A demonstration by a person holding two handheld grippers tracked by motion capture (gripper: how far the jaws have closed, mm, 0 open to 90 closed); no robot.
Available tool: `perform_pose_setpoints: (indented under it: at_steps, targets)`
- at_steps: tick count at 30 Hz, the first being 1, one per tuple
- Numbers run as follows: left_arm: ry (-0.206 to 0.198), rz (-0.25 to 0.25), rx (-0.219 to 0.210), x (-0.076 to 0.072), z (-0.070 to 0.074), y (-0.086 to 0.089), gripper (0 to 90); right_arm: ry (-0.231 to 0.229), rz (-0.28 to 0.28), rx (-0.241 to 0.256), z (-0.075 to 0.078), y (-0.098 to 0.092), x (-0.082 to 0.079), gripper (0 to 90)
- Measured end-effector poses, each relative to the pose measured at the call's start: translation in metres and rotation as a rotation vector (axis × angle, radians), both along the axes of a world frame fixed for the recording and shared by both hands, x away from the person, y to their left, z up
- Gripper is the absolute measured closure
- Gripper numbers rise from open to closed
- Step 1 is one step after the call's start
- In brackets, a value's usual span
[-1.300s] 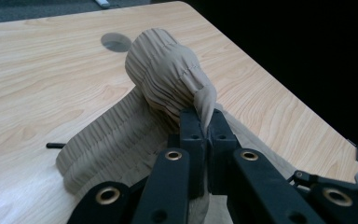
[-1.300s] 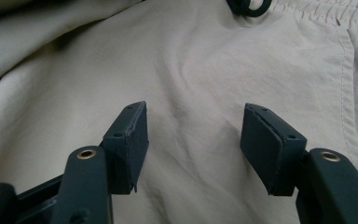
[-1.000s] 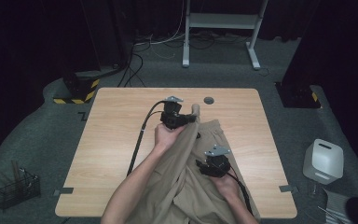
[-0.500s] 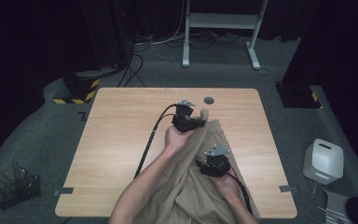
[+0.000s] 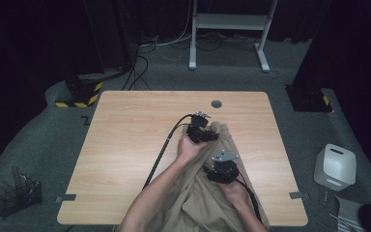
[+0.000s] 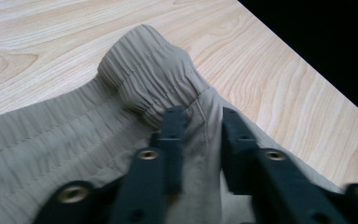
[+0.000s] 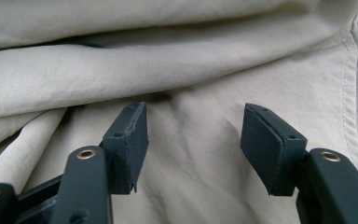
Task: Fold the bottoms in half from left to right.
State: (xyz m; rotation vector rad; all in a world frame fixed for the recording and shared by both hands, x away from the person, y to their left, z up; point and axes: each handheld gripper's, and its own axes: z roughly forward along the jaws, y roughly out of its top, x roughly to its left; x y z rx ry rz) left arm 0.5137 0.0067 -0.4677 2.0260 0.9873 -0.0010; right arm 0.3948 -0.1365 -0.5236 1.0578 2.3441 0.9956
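A beige garment (image 5: 200,205) with a gathered elastic waistband (image 6: 144,70) lies on the wooden table (image 5: 130,125), running from mid-table off the near edge. My left gripper (image 5: 211,135) sits at the garment's far end. Its jaws (image 6: 200,123) stand narrow, with a fold of fabric just under the waistband pinched between them. My right gripper (image 5: 221,170) hovers over the middle of the cloth, nearer the person. Its jaws (image 7: 196,135) are wide open above smooth fabric (image 7: 168,60), with nothing between them.
A dark round grommet (image 5: 216,103) sits near the table's far edge. The left gripper's black cable (image 5: 166,145) trails across the wood to the left. The table's right edge (image 6: 307,60) runs close to the waistband. On the floor are a white device (image 5: 335,166) and a wire basket (image 5: 17,195).
My left gripper has moved right and slightly nearer with the garment's waistband in it. The right gripper has stayed in place, open.
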Motion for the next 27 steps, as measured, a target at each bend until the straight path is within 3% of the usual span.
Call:
perform_pose_setpoints:
  at_steps: [6, 12, 15, 22, 27]
  targets:
    - [-0.041, 0.003, 0.004, -0.007, 0.018, 0.012, 51.8, -0.001, 0.001, 0.0, 0.0, 0.0, 0.0, 41.1]
    - [-0.056, 0.012, -0.006, -0.019, 0.033, 0.039, 47.3, 0.005, -0.001, 0.002, 0.0, 0.0, 0.0, 41.0]
    - [-0.059, 0.004, 0.012, -0.028, 0.036, 0.054, 46.3, 0.008, -0.001, 0.004, 0.0, -0.001, 0.001, 40.7]
    - [-0.026, -0.033, -0.025, -0.071, 0.023, 0.091, 45.1, 0.015, -0.004, 0.012, 0.0, -0.001, 0.002, 40.3]
    - [-0.024, -0.052, -0.022, -0.091, 0.012, 0.098, 45.2, 0.017, -0.008, 0.014, 0.0, -0.002, 0.002, 41.1]
